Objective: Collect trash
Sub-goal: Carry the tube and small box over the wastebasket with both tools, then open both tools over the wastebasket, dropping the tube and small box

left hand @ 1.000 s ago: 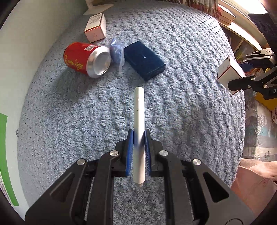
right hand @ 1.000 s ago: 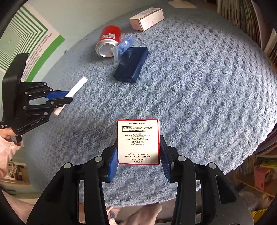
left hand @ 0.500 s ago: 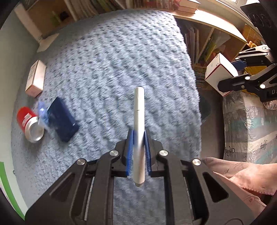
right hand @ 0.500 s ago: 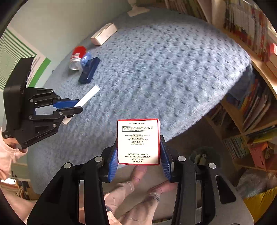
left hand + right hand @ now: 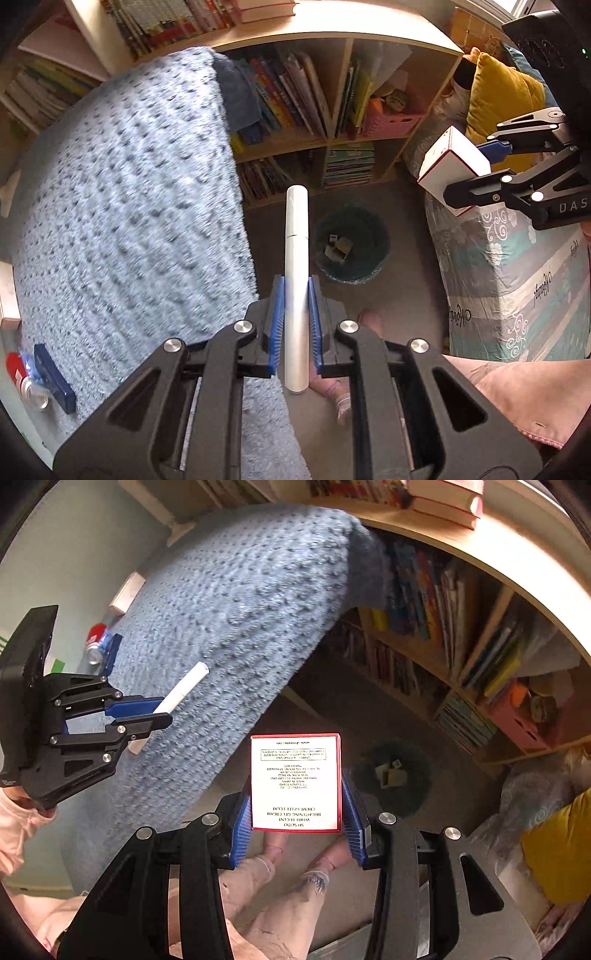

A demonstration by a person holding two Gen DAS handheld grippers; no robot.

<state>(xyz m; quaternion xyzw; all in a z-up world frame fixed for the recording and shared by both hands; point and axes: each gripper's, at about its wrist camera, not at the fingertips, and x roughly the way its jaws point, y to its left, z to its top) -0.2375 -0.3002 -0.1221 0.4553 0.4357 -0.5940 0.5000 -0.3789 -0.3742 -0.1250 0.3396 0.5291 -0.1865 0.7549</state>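
My left gripper (image 5: 295, 295) is shut on a white tube (image 5: 295, 240) that sticks out forward past its blue pads. In the right wrist view the same gripper (image 5: 155, 712) and tube (image 5: 184, 688) show at the left. My right gripper (image 5: 295, 797) is shut on a white box with red edges (image 5: 294, 781); the left wrist view shows that gripper (image 5: 491, 166) and box (image 5: 448, 166) at the right. A dark round bin (image 5: 351, 245) with scraps inside stands on the floor below, just right of the tube. It also shows in the right wrist view as the bin (image 5: 395, 775).
The blue knitted table cover (image 5: 129, 221) fills the left. A red can (image 5: 20, 380), a navy case (image 5: 55, 376) and a small box (image 5: 127, 592) lie on it. Bookshelves (image 5: 314, 122) stand behind the bin, a patterned bag (image 5: 517, 277) and a yellow cushion (image 5: 506, 103) to the right. A person's feet (image 5: 280, 856) are below.
Both grippers have swung off the table to the right, each keeping its hold. The can and navy case slid to the far left of view; the floor, bin and bookshelves came into sight.
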